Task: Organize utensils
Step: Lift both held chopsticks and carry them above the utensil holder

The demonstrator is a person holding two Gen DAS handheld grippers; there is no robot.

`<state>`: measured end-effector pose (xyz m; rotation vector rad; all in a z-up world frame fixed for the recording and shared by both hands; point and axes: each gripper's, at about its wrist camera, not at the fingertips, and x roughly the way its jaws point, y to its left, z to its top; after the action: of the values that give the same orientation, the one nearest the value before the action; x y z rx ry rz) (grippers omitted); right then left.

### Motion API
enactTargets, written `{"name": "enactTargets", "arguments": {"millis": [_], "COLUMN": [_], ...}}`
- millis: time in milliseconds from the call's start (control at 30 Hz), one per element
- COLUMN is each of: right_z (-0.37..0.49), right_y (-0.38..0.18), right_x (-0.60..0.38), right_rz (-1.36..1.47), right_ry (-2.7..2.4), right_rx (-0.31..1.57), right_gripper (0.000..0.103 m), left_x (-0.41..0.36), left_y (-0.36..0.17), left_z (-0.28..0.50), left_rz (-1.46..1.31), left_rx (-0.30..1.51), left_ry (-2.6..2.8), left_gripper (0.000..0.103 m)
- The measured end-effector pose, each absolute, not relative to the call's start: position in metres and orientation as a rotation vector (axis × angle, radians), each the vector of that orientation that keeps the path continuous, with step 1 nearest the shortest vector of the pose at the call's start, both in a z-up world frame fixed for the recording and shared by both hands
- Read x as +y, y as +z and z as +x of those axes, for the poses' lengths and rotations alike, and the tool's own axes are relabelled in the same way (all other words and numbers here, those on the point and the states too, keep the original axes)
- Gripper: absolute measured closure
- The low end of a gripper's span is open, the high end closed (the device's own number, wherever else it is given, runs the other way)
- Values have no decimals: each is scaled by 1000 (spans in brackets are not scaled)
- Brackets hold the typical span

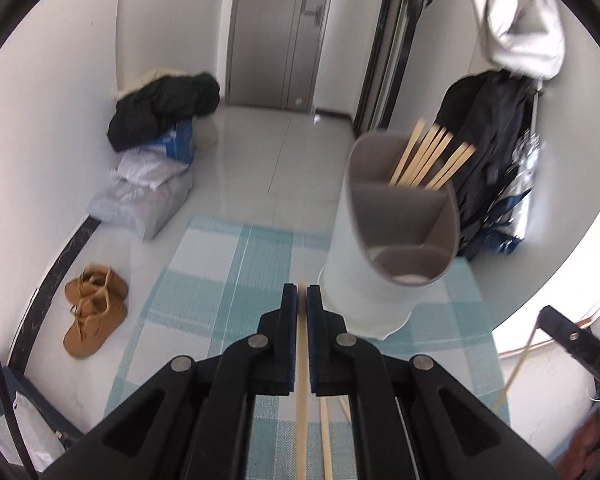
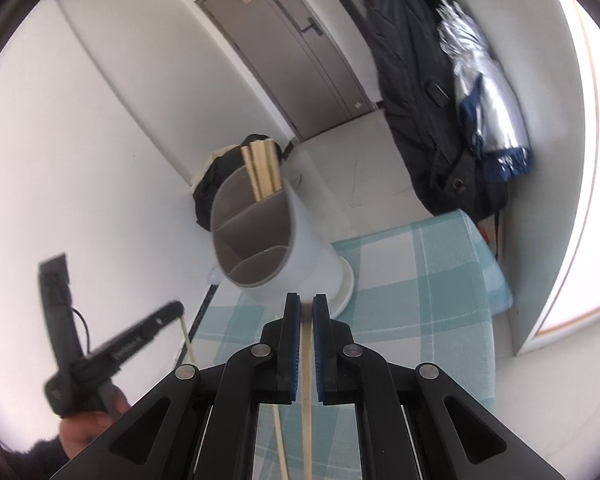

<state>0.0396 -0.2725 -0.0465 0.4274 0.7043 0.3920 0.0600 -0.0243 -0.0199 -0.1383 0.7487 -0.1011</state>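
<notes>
My left gripper (image 1: 302,292) is shut on a pale wooden chopstick (image 1: 302,380) that runs back between its blue pads. Just right of its tip stands the white utensil holder (image 1: 396,240), with grey compartments. Several chopsticks (image 1: 432,160) lean in its far compartment. My right gripper (image 2: 306,304) is likewise shut on a chopstick (image 2: 306,400), with the holder (image 2: 284,248) just ahead and to its left. In the right wrist view the left gripper (image 2: 178,306) shows at the lower left, its chopstick (image 2: 188,340) hanging from it. Another loose chopstick (image 1: 326,440) lies below on the cloth.
A teal checked cloth (image 1: 220,280) covers the table. On the floor to the left are brown shoes (image 1: 94,312), plastic bags and dark clothing (image 1: 164,108). A dark coat (image 2: 412,100) and a silver umbrella (image 2: 484,92) hang at the right. A grey door (image 1: 276,32) is at the back.
</notes>
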Motion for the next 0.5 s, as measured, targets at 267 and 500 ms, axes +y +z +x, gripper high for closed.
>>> {"name": "enactTargets", "arguments": {"millis": [267, 500], "right_z": [18, 5], "right_y": [-27, -21], "right_x": [-237, -220], "right_rz": [282, 244], "right_ry": [421, 411], "right_rx": [634, 601], "right_gripper": [98, 98], "left_x": [-18, -16], "left_y": [-8, -2], "left_z": [40, 32], "left_rz": [-129, -126], "left_rx": [678, 708], "left_ry": [-184, -192], "left_gripper": [102, 102]}}
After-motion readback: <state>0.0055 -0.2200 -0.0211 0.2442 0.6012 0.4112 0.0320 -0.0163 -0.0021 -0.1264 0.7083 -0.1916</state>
